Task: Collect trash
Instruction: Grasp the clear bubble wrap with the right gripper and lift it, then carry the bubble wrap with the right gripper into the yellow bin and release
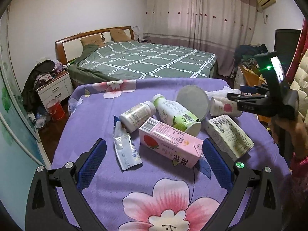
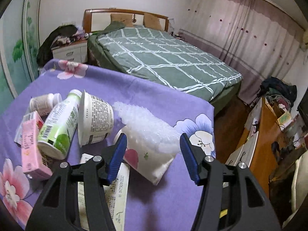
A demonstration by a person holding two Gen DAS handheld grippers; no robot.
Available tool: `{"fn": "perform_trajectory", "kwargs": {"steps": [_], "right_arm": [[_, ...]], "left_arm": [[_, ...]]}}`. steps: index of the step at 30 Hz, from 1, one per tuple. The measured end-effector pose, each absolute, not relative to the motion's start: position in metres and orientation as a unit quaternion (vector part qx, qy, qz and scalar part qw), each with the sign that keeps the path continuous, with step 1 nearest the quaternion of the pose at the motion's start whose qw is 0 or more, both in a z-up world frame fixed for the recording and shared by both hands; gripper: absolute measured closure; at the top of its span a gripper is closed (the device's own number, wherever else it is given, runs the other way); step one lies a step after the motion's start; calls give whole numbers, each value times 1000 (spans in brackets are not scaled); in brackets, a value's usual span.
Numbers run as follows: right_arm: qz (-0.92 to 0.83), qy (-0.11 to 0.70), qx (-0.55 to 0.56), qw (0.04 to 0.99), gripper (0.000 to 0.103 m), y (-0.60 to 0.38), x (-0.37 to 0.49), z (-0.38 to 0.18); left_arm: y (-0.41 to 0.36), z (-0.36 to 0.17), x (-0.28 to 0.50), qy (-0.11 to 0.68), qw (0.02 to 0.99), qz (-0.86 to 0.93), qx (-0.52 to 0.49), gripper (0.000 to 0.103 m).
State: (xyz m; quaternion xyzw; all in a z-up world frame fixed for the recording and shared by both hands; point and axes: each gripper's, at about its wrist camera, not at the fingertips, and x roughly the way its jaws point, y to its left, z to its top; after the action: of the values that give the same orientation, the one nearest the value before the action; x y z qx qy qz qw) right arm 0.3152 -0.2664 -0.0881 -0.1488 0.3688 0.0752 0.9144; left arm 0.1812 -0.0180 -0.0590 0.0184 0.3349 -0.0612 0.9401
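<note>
Trash lies on a purple flowered tablecloth. My left gripper is open, its blue pads on either side of a pink strawberry milk carton, apart from it. Behind the carton lie a green-label bottle, a small white bottle and a torn foil wrapper. A white carton lies to the right. My right gripper is open around a white paper cup with a strawberry print, with bubble wrap on it. The right gripper also shows in the left wrist view.
A white yoghurt tub lies on its side by the green bottle. A bed with a green checked cover stands beyond the table. A nightstand and a red bucket are at left, a cluttered wooden desk at right.
</note>
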Motion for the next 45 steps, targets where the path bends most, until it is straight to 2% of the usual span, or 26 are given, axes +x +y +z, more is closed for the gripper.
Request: {"fn": "perform_trajectory", "kwargs": {"steps": [3, 4, 6, 7, 8, 10, 20, 32, 38, 45], "right_arm": [[80, 381, -149, 909, 50, -268, 321, -96], [82, 384, -148, 908, 55, -269, 322, -98], [89, 391, -139, 905, 82, -271, 324, -99], [93, 391, -132, 906, 85, -272, 324, -98], [95, 389, -126, 908, 92, -273, 323, -96], [101, 383, -115, 911, 96, -276, 318, -91], [106, 351, -60, 928, 97, -297, 280, -54], [63, 307, 5, 950, 97, -371, 181, -20], [0, 300, 29, 954, 97, -422, 126, -28], [-92, 325, 67, 939, 97, -484, 80, -66]], "left_arm": [[-20, -61, 184, 338, 939, -65, 18, 5], [-22, -61, 185, 339, 938, -67, 19, 5], [-24, -60, 185, 339, 938, -68, 21, 5], [-25, -60, 186, 339, 938, -68, 21, 5], [-26, -60, 186, 339, 938, -69, 20, 5], [-27, -60, 186, 338, 938, -71, 21, 5], [-39, -56, 175, 334, 938, -86, 26, 5], [-83, -51, 159, 331, 934, -126, 42, 5], [-121, -60, 158, 345, 926, -146, 52, 5], [-158, -75, 167, 361, 921, -133, 64, 5]]}}
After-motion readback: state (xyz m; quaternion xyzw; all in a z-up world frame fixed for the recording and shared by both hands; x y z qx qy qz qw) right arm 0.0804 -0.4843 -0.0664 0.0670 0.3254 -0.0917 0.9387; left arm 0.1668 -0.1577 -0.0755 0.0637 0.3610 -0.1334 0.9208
